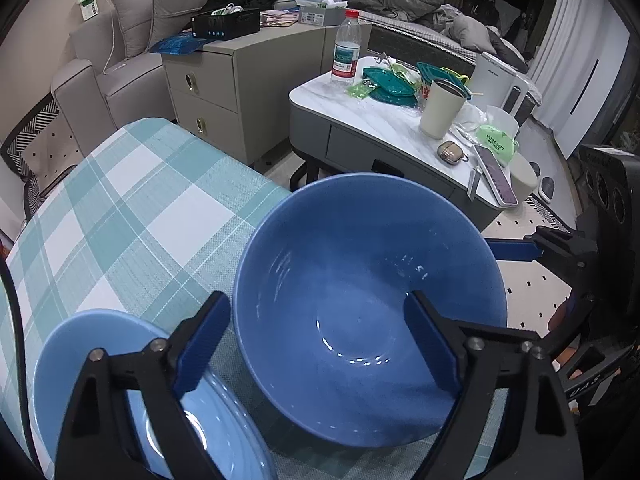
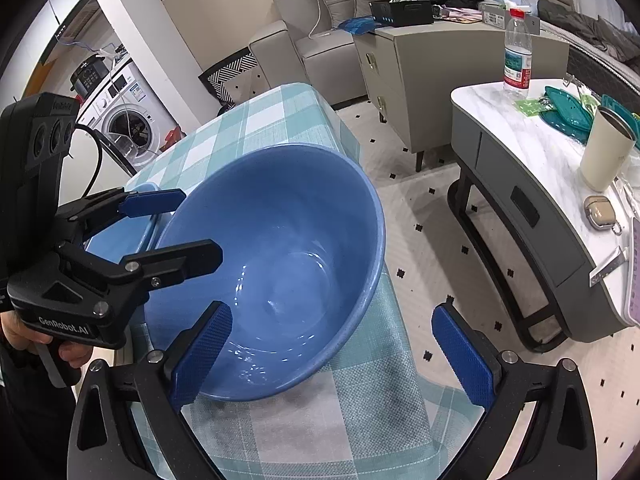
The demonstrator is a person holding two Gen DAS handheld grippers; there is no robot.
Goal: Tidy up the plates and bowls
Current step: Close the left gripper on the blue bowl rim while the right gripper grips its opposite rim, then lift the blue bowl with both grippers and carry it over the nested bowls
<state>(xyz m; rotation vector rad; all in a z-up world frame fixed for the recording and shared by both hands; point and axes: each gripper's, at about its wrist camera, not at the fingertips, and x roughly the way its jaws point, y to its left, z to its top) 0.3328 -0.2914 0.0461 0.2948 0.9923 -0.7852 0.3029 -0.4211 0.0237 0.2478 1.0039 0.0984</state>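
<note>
A large dark blue bowl (image 1: 368, 308) stands at the near right edge of the table with the teal checked cloth (image 1: 132, 208); it also shows in the right wrist view (image 2: 280, 264). A light blue plate (image 1: 80, 360) lies to its left, partly hidden in the right wrist view (image 2: 120, 236). My left gripper (image 1: 316, 340) is open and straddles the bowl's near-left rim, one finger outside, one finger inside. My right gripper (image 2: 332, 354) is open, its left finger inside the bowl's near rim, its right finger out past the table edge.
A white marble side table (image 1: 360, 112) to the right holds a water bottle (image 1: 347, 46), a cream tumbler (image 1: 442, 108), teal dishes (image 1: 390, 84) and small items. A grey cabinet (image 1: 224, 92) and sofa stand behind. The floor lies beyond the table edge.
</note>
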